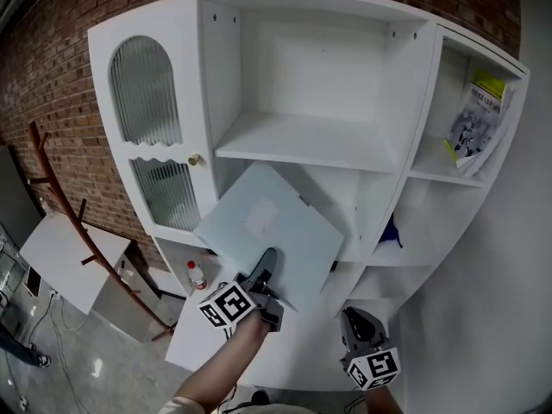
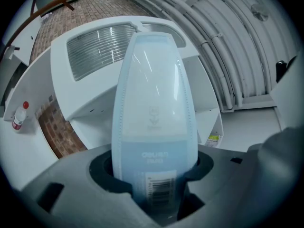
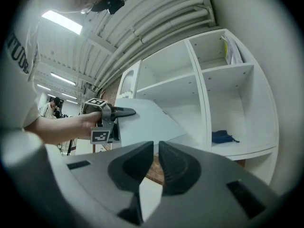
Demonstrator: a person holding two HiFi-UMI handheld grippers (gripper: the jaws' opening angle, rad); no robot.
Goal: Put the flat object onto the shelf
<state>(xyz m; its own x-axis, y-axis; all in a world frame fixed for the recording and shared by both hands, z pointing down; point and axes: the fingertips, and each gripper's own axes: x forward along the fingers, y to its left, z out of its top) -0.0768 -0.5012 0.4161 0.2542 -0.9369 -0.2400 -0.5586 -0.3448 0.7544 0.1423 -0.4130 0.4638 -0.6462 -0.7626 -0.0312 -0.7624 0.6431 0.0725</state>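
Head view, and the count is easy: two hand-held grippers, one flat object. The left hand-held gripper [image 1: 267, 266] is clamped on the lower edge of the flat object [image 1: 259, 222], a pale blue sleeve that is held up and tilted in front of the white shelf unit [image 1: 302, 149], under its wide middle board. It rests on no shelf. Whether its far corner touches the unit, I can't tell.

Left gripper view confirms the grip: the sleeve stands right between the jaws, barcode end down in the clamp, and rises up the middle of the picture.

The right hand-held gripper [image 1: 358, 322] hangs low on the right, well apart from the sleeve. In the right gripper view its jaws are together with nothing between them.

Round the unit now. One door [image 1: 147, 136] on the left with two ribbed glass panels and one gold knob [image 1: 194, 159]. One book [image 1: 474, 128] leans in the top right compartment. One blue cloth [image 1: 390, 231] lies in the compartment below that. One small bottle [image 1: 197, 274] with a red cap stands on the low ledge at the left. One wooden coat rack [image 1: 65, 205] leans by the brick wall [image 1: 52, 76].
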